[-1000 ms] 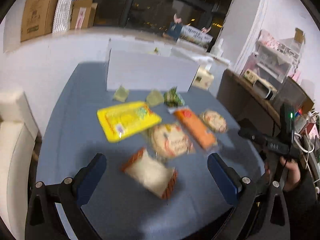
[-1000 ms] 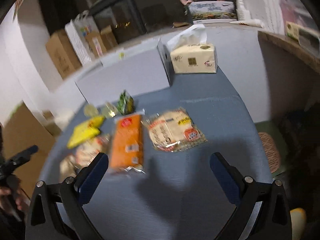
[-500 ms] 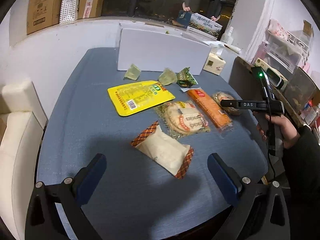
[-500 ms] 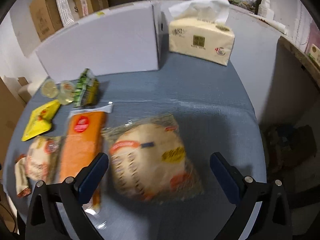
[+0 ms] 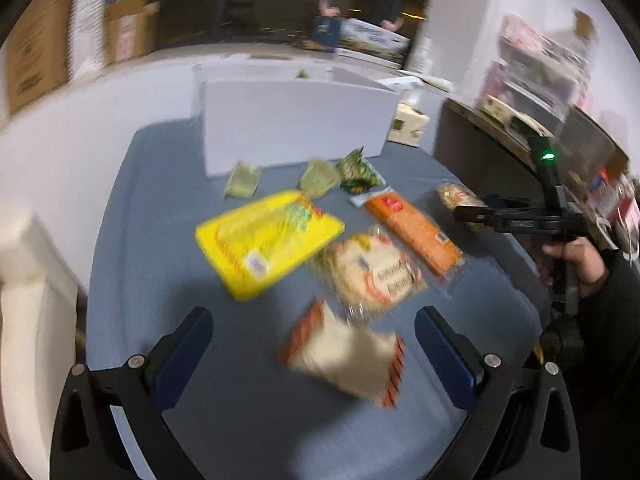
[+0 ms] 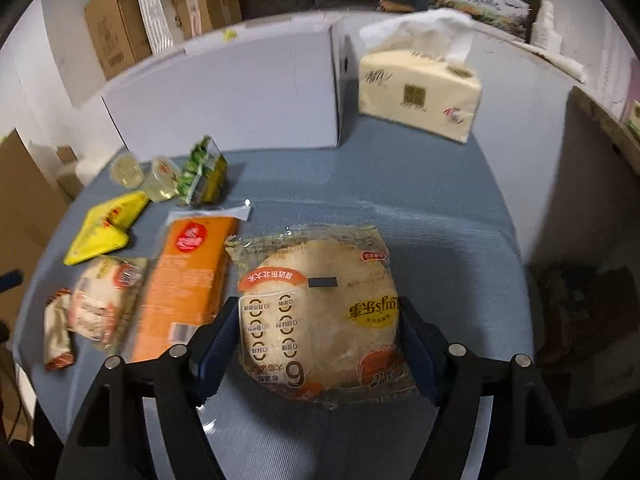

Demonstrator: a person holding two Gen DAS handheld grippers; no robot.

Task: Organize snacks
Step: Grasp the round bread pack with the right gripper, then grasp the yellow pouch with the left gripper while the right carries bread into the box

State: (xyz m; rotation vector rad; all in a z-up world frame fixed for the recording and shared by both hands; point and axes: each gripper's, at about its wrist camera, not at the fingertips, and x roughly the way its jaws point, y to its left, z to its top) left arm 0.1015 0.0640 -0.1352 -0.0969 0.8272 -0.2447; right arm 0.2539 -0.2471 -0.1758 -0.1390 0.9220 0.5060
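Note:
Snack packs lie on a blue table (image 6: 440, 216). My right gripper (image 6: 318, 312) points down at a round flatbread pack (image 6: 320, 312). Its jaws are closing, with the pack between them and the pads at the wrapper's edges, not visibly pressing. In the left wrist view that right gripper (image 5: 476, 212) hovers at the same pack (image 5: 456, 196), held by a hand. My left gripper (image 5: 312, 320) is open above a beige pack with orange ends (image 5: 344, 360), nothing between its fingers. An orange pack (image 6: 188, 280) lies left of the flatbread pack.
A white box (image 6: 224, 100) stands at the table's back with a tissue pack (image 6: 420, 96) beside it. A yellow pack (image 5: 268, 240), a second flatbread pack (image 5: 368, 276), a green packet (image 6: 204, 172) and jelly cups (image 6: 160, 180) lie between. A cabinet (image 5: 480, 152) flanks the right side.
My right gripper came forward and down until the round flatbread pack sits between its jaws, which have narrowed. The left gripper shifted and rolled slightly; its view is blurred now.

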